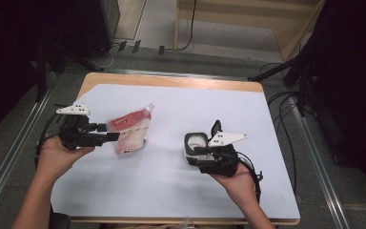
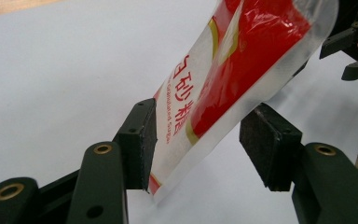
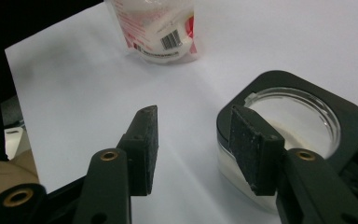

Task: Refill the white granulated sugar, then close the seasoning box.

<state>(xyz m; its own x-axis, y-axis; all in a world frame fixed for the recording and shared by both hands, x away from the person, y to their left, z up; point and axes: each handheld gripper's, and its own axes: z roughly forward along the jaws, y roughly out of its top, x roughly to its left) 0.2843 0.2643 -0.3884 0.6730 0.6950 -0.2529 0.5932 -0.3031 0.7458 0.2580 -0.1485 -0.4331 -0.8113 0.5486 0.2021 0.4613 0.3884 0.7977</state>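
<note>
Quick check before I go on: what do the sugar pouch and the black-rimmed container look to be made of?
Sugar pouch: thin glossy plastic film, printed red and white with clear sealed edges; it shines and creases. Container: clear body, glass or hard plastic, I cannot tell which, topped by a matte black rim, probably plastic, with something white inside. The table cover looks like matte white paper or sheet.

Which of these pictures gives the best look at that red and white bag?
The high view: it shows the whole bag standing on the white sheet, beside the left tongs. The left gripper view gives its red print close up, cropped. The right gripper view shows its barcode side, far off.
</note>
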